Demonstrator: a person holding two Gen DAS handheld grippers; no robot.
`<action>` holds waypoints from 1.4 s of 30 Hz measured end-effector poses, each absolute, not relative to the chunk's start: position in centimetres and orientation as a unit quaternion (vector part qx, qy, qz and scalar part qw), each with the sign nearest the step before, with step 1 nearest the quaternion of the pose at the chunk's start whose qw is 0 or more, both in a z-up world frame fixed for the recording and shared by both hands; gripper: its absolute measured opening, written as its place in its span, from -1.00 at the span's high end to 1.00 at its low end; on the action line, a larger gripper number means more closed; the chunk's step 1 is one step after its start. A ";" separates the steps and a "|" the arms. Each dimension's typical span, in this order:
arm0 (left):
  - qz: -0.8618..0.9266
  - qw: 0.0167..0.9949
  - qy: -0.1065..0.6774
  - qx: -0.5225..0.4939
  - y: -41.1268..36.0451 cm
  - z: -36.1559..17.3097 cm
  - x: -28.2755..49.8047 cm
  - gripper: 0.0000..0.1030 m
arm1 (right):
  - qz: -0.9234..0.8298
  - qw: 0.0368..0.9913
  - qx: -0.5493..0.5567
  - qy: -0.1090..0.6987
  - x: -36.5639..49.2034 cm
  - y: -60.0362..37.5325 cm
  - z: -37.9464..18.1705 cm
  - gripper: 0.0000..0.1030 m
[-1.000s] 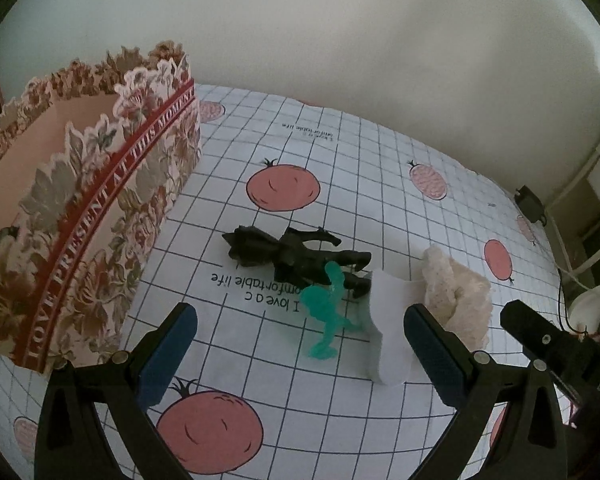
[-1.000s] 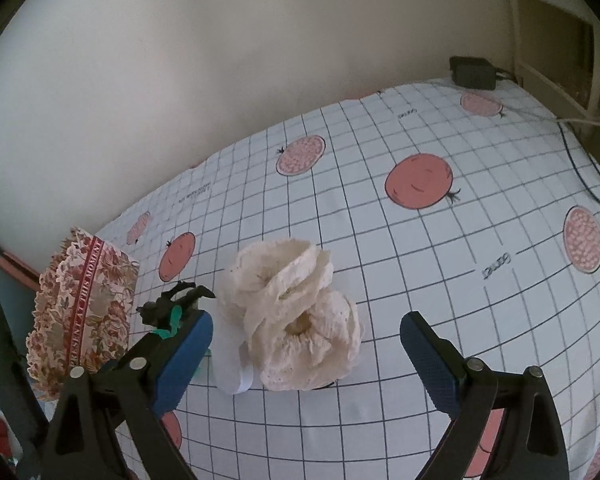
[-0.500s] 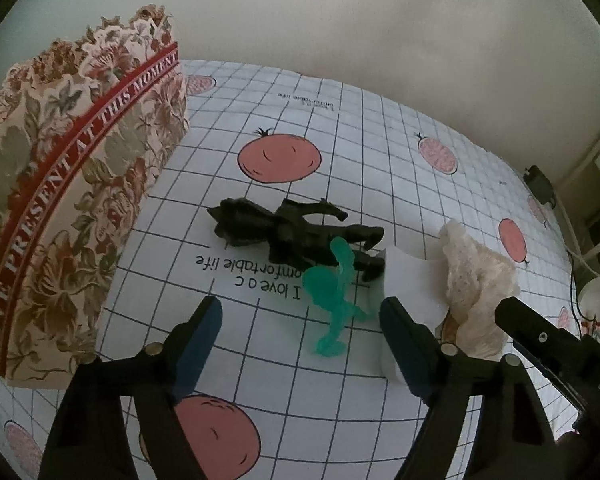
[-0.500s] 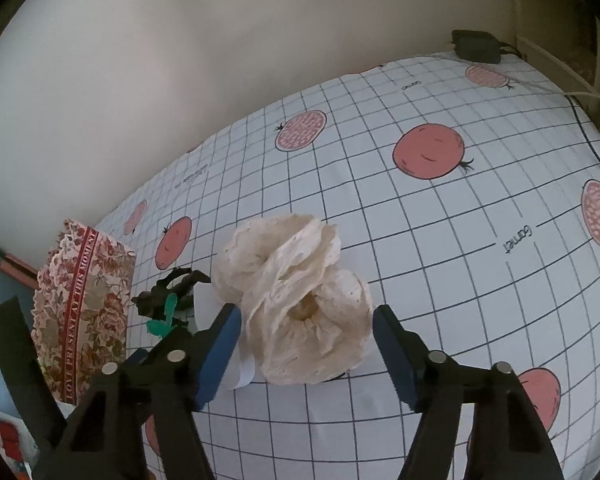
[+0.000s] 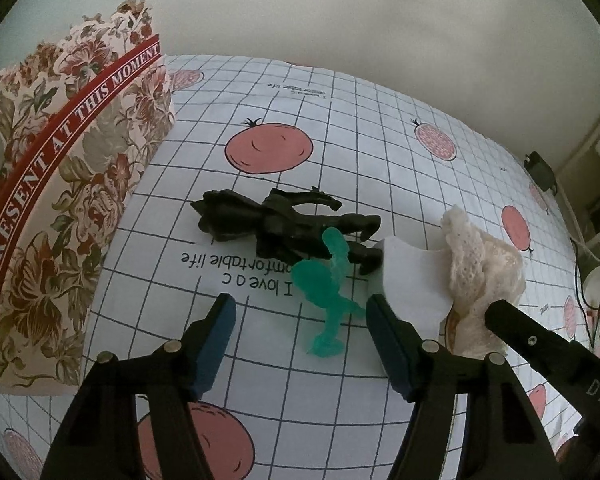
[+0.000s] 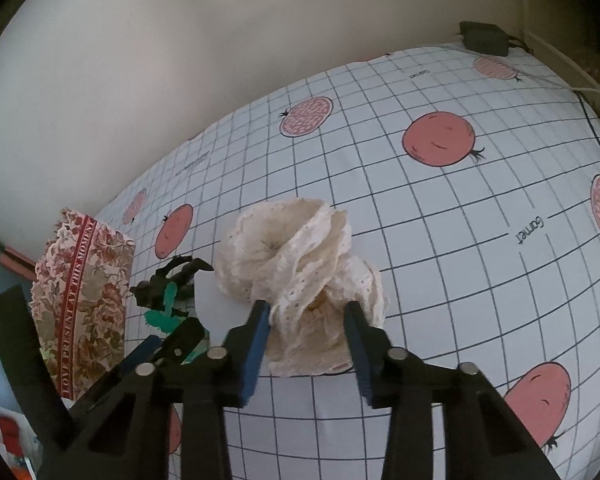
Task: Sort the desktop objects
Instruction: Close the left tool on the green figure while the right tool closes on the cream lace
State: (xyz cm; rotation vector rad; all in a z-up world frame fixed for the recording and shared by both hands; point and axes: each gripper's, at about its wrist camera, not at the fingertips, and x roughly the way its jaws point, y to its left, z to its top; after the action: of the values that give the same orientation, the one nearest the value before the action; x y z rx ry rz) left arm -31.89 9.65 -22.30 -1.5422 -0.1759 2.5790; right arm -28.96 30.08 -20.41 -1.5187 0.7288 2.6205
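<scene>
Desktop objects lie close together on the checked tablecloth [image 5: 380, 128]: a cream lace cloth [image 6: 300, 264], a green toy figure [image 5: 328, 280] resting against a black toy figure [image 5: 284, 224], and a white card [image 5: 412, 280] between them, with a flowered box [image 5: 60, 200] standing to the side. The right gripper [image 6: 306, 320] has just been closing, and its blue pads now press into the lace at both sides. The left gripper [image 5: 298, 320] has also been closing, but its jaws are still apart, the green figure between them and not touched. I think the lace may drag the card when lifted, because they touch. The green figure may slip or push the black one, since it is thin and leaning.
</scene>
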 end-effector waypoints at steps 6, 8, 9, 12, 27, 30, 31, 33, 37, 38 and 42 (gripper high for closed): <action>0.856 0.067 -0.051 -0.510 9.9 -22.2 -32.1 -0.23 | 0.843 0.005 -0.487 0.228 -29.1 29.8 -20.3 0.62; 0.856 0.070 -0.052 -0.510 9.9 -22.2 -32.0 -0.22 | 0.843 0.003 -0.487 0.228 -29.1 29.7 -20.4 0.72; 0.856 0.071 -0.052 -0.509 9.9 -22.2 -32.0 -0.21 | 0.843 0.001 -0.487 0.228 -29.1 29.6 -20.4 0.76; 0.856 0.075 -0.050 -0.508 10.0 -22.2 -31.9 -0.13 | 0.845 -0.003 -0.484 0.228 -29.0 29.6 -20.3 0.83; 0.856 0.099 -0.049 -0.504 10.7 -22.2 -31.8 0.41 | 0.854 -0.007 -0.469 0.225 -28.9 29.2 -19.2 0.87; 0.856 0.101 -0.053 -0.504 10.6 -22.3 -31.8 0.42 | 0.856 -0.007 -0.465 0.227 -28.8 29.3 -19.0 0.87; 0.856 0.101 -0.052 -0.504 10.6 -22.3 -31.8 0.42 | 0.856 -0.007 -0.464 0.227 -28.8 29.3 -19.0 0.87; 0.856 0.103 -0.051 -0.503 10.6 -22.3 -31.8 0.43 | 0.857 -0.006 -0.462 0.227 -28.7 29.3 -18.8 0.87; 0.858 0.107 -0.048 -0.500 10.7 -21.9 -31.8 0.43 | 0.861 -0.002 -0.454 0.228 -28.6 29.4 -18.4 0.88; 0.859 0.108 -0.048 -0.499 10.7 -21.8 -31.8 0.43 | 0.862 -0.002 -0.451 0.229 -28.6 29.5 -18.2 0.88; 0.863 0.109 -0.049 -0.490 10.7 -21.0 -31.6 0.44 | 0.870 -0.002 -0.436 0.230 -28.3 29.6 -17.3 0.88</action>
State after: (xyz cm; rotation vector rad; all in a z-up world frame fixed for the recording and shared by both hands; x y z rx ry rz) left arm -31.63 10.67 -20.99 -1.4420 -0.1428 2.5387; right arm -28.34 29.60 -17.27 -1.3729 0.7241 2.7364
